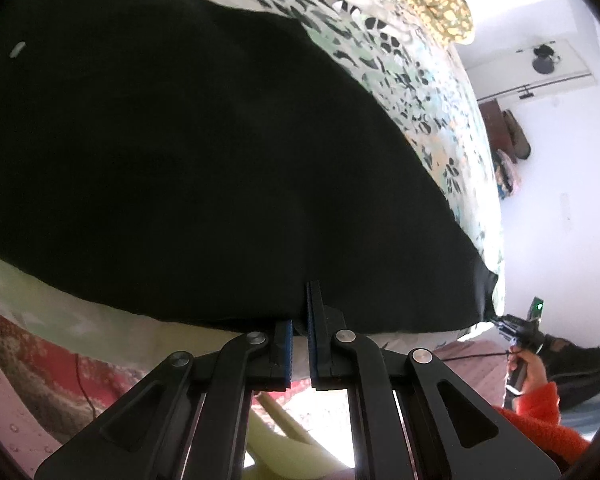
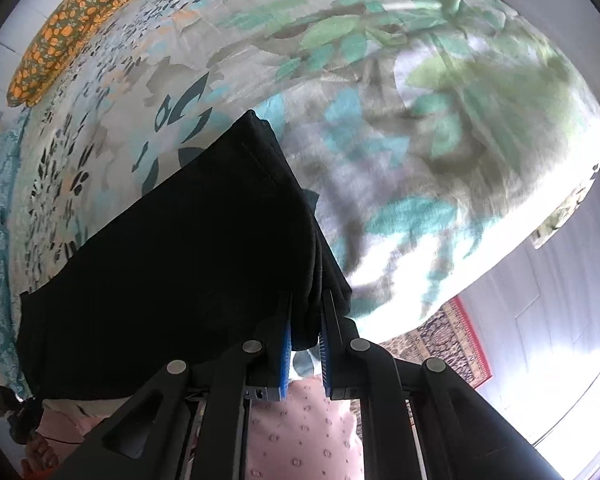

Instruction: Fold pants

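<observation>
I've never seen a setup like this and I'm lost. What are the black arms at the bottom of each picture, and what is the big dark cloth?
Each picture comes from a camera mounted on a hand-held gripper, looking along its jaws. A person holds one in each hand. The left gripper and the right gripper are each shut on an edge of the black pants, which lie on a bed with a floral sheet. In the left picture you also see the person's hand holding the right gripper. A yellow pillow lies at the far end.
</observation>
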Action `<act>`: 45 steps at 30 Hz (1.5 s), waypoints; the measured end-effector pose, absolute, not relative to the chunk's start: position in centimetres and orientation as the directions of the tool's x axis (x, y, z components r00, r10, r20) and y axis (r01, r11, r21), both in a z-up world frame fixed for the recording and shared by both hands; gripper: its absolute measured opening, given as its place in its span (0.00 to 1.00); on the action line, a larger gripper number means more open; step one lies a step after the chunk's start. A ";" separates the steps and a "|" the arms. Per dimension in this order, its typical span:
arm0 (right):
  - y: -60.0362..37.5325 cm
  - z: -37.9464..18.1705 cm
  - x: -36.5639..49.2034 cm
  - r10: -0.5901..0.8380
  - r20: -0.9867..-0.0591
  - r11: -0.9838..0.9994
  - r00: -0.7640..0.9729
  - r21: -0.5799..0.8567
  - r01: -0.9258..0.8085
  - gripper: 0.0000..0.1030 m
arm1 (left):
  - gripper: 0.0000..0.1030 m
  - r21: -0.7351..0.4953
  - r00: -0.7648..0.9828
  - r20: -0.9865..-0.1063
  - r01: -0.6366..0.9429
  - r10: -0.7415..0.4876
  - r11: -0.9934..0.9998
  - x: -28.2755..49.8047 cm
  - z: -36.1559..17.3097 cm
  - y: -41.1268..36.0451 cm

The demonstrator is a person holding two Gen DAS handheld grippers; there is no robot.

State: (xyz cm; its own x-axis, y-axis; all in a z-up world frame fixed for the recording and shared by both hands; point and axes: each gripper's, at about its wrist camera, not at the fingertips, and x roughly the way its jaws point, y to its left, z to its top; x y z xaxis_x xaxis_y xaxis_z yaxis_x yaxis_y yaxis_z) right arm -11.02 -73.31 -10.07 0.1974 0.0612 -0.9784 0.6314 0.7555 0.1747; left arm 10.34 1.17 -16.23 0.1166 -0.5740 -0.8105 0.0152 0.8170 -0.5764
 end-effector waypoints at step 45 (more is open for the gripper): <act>-69.7 2.3 -13.3 -0.418 -0.719 0.719 0.556 0.112 0.686 0.78 | 0.75 -0.478 0.293 -0.831 0.062 -0.474 0.876 8.7 -7.5 5.1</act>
State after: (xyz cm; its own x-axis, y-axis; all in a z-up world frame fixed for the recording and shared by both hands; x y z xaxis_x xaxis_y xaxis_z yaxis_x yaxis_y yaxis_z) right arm -13.31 -69.68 2.28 0.5556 -0.4183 -0.7185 0.6859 0.7191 0.1117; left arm 8.70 5.09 -7.49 0.2927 -0.4739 -0.8305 0.0621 0.8761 -0.4781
